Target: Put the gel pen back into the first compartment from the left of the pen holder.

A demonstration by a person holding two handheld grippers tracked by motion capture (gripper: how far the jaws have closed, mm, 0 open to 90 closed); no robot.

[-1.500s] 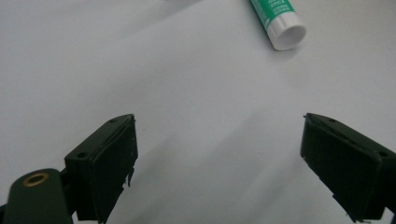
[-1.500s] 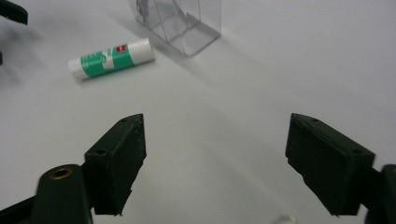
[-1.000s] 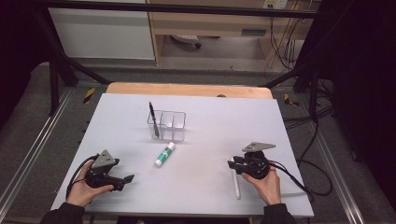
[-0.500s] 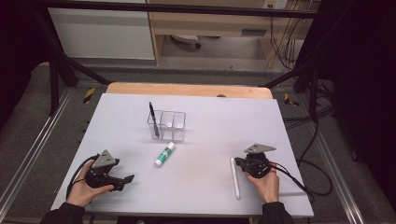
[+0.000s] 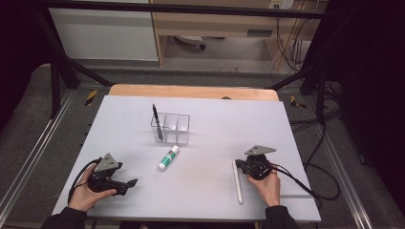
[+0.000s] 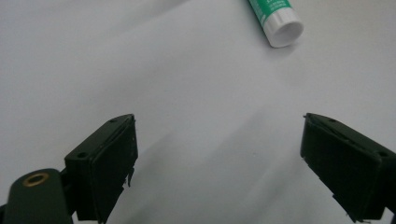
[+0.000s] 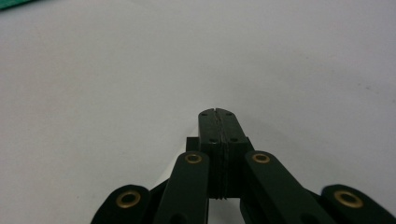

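Note:
A green-and-white glue stick (image 5: 168, 158) (image 6: 278, 16) lies mid-table, just in front of a clear divided organizer (image 5: 172, 128) that holds a black pen (image 5: 156, 119) leaning in its left compartment. A white pen (image 5: 237, 182) lies flat at the right front. My right gripper (image 5: 239, 165) (image 7: 217, 112) rests just right of that pen's far end, shut with nothing between its pads. My left gripper (image 5: 132, 182) (image 6: 217, 120) lies at the left front, open and empty, and points toward the glue stick's white cap.
The white table top (image 5: 215, 124) ends in a wooden strip (image 5: 191, 91) at the back. Cables (image 5: 296, 183) trail from the right gripper over the table's right front corner. Metal rails and a dark frame flank the table.
My right gripper has drawn slightly to the right, off the white pen's far end, which now lies uncovered. The left gripper has stayed put.

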